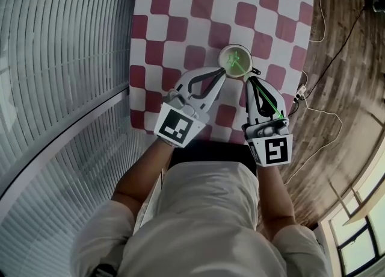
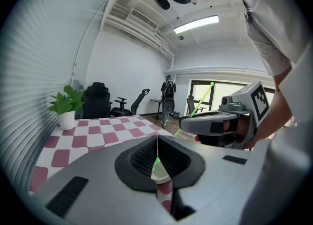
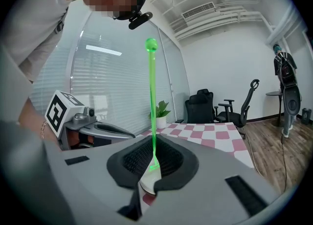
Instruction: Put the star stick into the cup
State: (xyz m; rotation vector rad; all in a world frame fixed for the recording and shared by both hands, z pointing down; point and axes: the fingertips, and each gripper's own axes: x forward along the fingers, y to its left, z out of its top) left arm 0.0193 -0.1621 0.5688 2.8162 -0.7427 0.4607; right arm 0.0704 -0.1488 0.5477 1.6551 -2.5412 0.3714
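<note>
A pale cup stands on the red-and-white checked tablecloth. My right gripper is shut on a thin green star stick, just right of the cup. The stick's lower end reaches into the cup's mouth. In the right gripper view the stick rises upright between the closed jaws, with its ball end at the top. My left gripper is shut, and its tips sit at the cup's near-left rim. Its view shows the cup below the jaws.
A potted plant stands at the table's far corner, with office chairs behind it. White cables and a power strip lie on the wooden floor to the right. Window blinds run along the left.
</note>
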